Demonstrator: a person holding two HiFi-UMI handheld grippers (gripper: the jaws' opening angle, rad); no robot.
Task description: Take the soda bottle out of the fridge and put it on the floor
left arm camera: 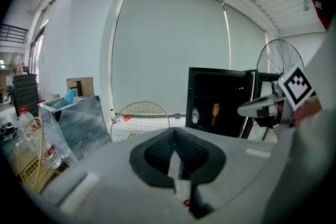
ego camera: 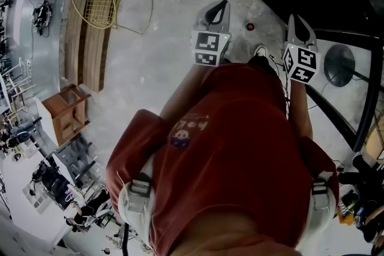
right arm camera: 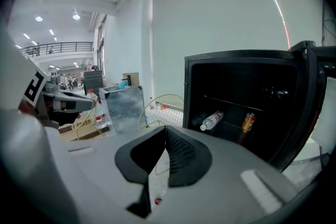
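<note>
Right gripper view: the black fridge (right arm camera: 241,86) stands open, its door (right arm camera: 311,97) swung out at the fridge's right. On the fridge's shelf a clear bottle (right arm camera: 212,120) lies on its side, with an orange container (right arm camera: 248,122) upright just beside it. The soda bottle is probably one of the two, though which cannot be told from here.

The right gripper (right arm camera: 165,134) and the left gripper (left arm camera: 176,139) both hover short of the fridge, jaws clenched on nothing. The task looks barely begun, at the approach.

The next move calls for one gripper to part its jaws, clear the fridge's front edge and shelf lip, and close on the bottle. Bare floor (ego camera: 162,57) before the fridge leaves ample room to set it down. The door edge and a wire frame (right arm camera: 163,107) left of the fridge bound the path.
</note>
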